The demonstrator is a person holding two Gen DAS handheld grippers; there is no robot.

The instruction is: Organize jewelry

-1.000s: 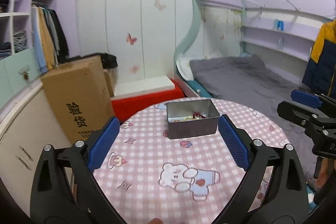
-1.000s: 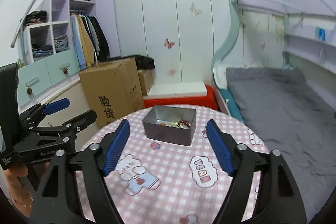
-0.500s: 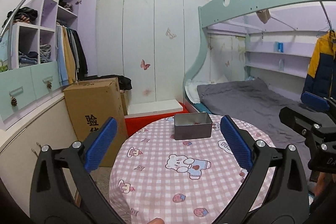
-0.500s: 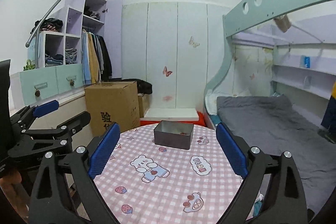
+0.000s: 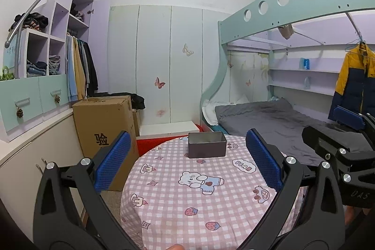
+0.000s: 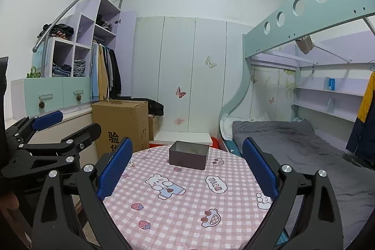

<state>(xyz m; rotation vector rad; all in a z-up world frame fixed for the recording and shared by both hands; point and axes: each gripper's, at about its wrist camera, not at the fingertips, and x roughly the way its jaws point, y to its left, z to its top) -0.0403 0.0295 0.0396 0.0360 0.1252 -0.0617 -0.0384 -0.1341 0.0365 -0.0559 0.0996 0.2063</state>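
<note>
A grey metal tin (image 5: 207, 145) stands at the far side of a round table with a pink checked cloth (image 5: 192, 203); it also shows in the right wrist view (image 6: 189, 155). Its contents are hidden from this low angle. My left gripper (image 5: 187, 161) is open and empty, held back over the table's near side. My right gripper (image 6: 187, 165) is open and empty too, beside the left one. Each gripper shows at the edge of the other's view: the right gripper (image 5: 344, 132) and the left gripper (image 6: 56, 125).
A cardboard box (image 5: 105, 128) stands left of the table beside a low cabinet (image 5: 28, 156). A bunk bed with a grey cover (image 5: 269, 116) is on the right. A red and white box (image 5: 168, 130) lies behind the table. A wardrobe with hanging clothes (image 5: 79, 67) is at left.
Both grippers have pulled back and up from the tin. The tin now looks smaller and farther, and the jewelry inside it is out of sight.
</note>
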